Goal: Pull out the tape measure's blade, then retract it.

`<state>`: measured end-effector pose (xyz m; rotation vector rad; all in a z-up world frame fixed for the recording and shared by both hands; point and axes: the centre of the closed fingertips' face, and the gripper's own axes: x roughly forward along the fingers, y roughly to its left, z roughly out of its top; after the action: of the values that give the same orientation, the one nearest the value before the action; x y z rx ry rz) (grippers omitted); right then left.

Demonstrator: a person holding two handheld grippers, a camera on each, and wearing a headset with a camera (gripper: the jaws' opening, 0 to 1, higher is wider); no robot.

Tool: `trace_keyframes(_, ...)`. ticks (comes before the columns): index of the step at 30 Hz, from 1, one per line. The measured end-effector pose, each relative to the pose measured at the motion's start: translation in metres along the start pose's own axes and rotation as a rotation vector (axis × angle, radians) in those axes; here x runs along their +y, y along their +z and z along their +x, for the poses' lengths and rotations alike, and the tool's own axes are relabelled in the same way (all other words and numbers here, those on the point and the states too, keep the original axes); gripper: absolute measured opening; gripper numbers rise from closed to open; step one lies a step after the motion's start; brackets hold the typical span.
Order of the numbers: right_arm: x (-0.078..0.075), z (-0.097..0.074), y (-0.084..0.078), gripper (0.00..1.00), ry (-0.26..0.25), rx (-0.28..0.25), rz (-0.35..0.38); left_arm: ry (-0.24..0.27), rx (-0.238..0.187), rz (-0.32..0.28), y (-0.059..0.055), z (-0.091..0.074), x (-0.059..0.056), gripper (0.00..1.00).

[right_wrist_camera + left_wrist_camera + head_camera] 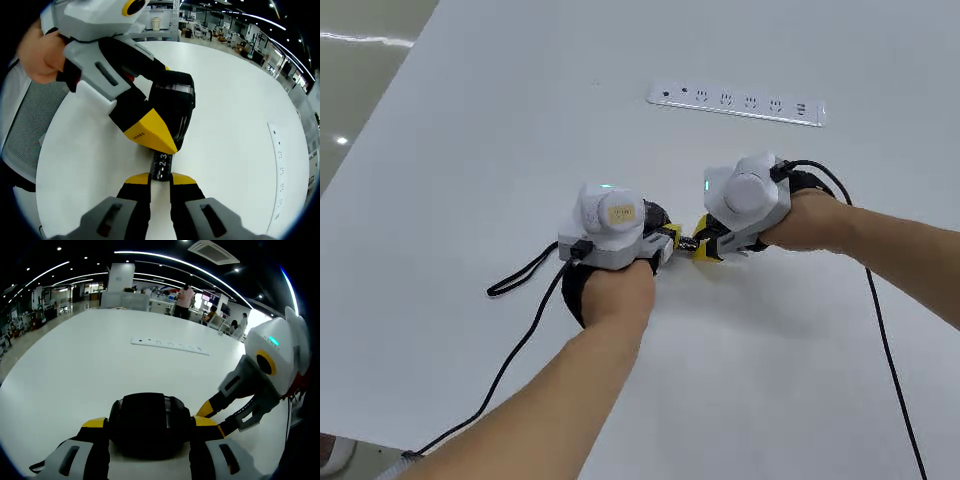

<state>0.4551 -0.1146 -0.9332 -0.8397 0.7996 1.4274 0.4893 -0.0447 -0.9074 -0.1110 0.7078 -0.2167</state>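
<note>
Tape measure (150, 422) clamped left; right gripper (161, 178) pinches blade (162, 165).

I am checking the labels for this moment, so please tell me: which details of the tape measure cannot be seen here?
- Head view: the tape measure is mostly covered by the left gripper.
- Right gripper view: the blade's hook end is hidden between the right gripper's jaws.
- Left gripper view: the blade exit is hidden behind the tape measure itself.
- Head view: the power strip's markings are too small.

The tape measure's case (149, 422) looks like matt black plastic (slight sheen), the table (520, 120) smooth and matt white.
</note>
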Motion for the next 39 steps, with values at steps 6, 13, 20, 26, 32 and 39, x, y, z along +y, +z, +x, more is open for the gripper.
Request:
trace_keyframes(6, -0.002, 0.003, 0.002, 0.13, -0.001, -0.001, -0.004, -0.001, 0.0, 0.0, 0.0, 0.0, 0.0, 0.62)
trace_keyframes(13, -0.003, 0.005, 0.005, 0.13, -0.002, 0.001, -0.015, -0.003, 0.0, 0.001, 0.0, 0.0, 0.0, 0.62)
trace_keyframes(20, -0.003, 0.007, 0.008, 0.13, -0.003, 0.0, -0.018, -0.005, -0.003, 0.009, 0.0, 0.0, 0.0, 0.61)
trace_keyframes(26, -0.002, 0.008, 0.011, 0.13, -0.004, 0.001, -0.017, -0.005, -0.009, 0.01, 0.0, 0.0, 0.0, 0.61)
trace_keyframes(32, -0.001, 0.008, 0.014, 0.13, -0.006, 0.001, -0.018, -0.008, -0.009, 0.008, 0.0, -0.001, 0.0, 0.61)
trace_keyframes(39, -0.001, 0.009, 0.016, 0.13, -0.007, 0.001, -0.009, -0.008, -0.012, 0.009, -0.001, -0.002, 0.0, 0.61)
